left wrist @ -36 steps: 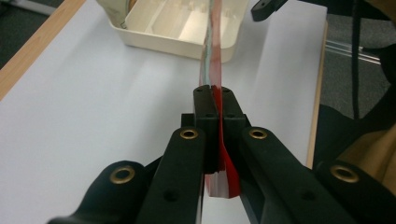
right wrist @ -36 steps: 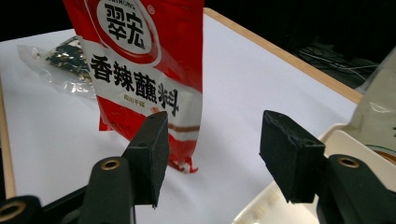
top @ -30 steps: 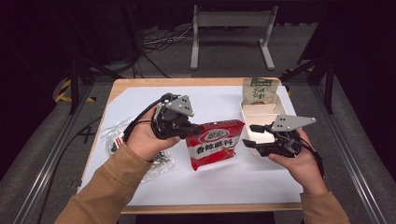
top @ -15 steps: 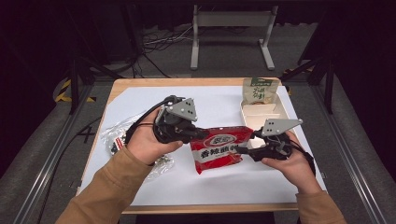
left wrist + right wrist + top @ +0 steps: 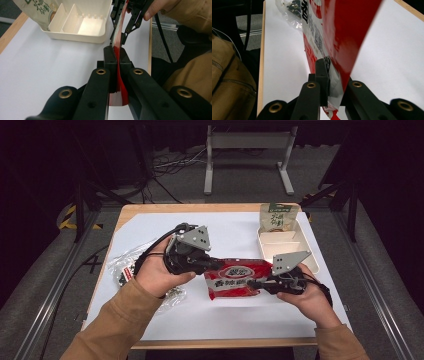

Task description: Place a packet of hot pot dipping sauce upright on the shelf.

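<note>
A red seasoning packet [image 5: 235, 279] with white lettering is held just above the white table sheet between both grippers. My left gripper [image 5: 212, 265] is shut on the packet's left edge, and in the left gripper view the pads clamp the red film [image 5: 120, 82] edge-on. My right gripper [image 5: 255, 283] has just been closing and now pinches the packet's right edge. In the right gripper view the packet [image 5: 342, 30] rises from between the jaws, where my right gripper [image 5: 332, 72] presses on it. My right gripper [image 5: 120, 35] also appears beyond the packet in the left gripper view.
A cream compartment tray [image 5: 300, 251] stands at the right of the table, with a green pouch [image 5: 278, 216] upright at its far end. A clear plastic bag [image 5: 127, 270] holding dark bits lies under the left hand. The wooden table edge [image 5: 200, 208] borders the white sheet.
The right gripper moved left and nearer, reached the packet's right edge and closed on it. The packet shifted slightly toward the person. The left gripper kept its hold.
</note>
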`<action>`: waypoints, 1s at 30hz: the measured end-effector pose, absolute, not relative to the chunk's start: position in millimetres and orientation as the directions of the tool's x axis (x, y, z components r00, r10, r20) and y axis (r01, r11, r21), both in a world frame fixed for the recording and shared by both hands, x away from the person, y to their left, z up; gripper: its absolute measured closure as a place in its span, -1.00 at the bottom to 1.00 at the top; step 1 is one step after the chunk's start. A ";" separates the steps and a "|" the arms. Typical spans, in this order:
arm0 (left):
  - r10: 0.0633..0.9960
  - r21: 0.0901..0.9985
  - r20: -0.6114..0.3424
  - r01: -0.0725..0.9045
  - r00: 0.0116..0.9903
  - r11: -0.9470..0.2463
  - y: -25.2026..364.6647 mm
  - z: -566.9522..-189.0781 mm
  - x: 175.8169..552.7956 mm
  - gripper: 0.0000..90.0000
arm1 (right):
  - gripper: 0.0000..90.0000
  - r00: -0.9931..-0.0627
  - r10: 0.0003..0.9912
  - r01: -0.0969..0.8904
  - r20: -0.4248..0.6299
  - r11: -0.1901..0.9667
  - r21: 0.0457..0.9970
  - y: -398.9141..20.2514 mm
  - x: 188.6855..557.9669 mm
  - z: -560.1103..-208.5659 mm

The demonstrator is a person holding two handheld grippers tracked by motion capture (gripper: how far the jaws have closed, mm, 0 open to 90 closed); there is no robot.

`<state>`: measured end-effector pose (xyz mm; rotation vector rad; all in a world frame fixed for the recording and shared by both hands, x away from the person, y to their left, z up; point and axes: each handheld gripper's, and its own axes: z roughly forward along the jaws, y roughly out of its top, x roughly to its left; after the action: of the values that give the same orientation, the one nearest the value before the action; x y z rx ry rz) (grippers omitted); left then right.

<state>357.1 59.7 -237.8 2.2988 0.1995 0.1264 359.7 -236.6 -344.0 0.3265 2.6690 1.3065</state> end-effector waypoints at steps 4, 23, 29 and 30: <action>0.186 0.745 0.034 0.099 0.982 -0.660 60.6 -238.2 358.2 1.00 | 0.92 -0.966 0.257 0.144 -0.018 0.597 0.789 -236.4 360.3 -343.6; 0.228 0.823 0.021 0.113 0.973 -0.557 77.0 -244.3 356.8 0.21 | 0.94 -0.962 0.273 0.168 0.008 0.569 0.805 -243.4 359.1 -332.7; 0.261 0.840 0.020 0.125 0.965 -0.527 89.6 -253.6 355.5 0.05 | 0.94 -0.962 0.274 0.162 -0.001 0.569 0.806 -244.6 357.6 -327.7; 0.262 0.844 0.017 0.127 0.965 -0.522 91.3 -255.4 355.3 0.04 | 0.94 -0.961 0.275 0.163 0.001 0.569 0.806 -244.6 357.3 -327.0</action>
<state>355.3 91.3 -255.4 2.1245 0.2735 0.1740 357.3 -244.6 -327.0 0.3748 2.6701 1.3528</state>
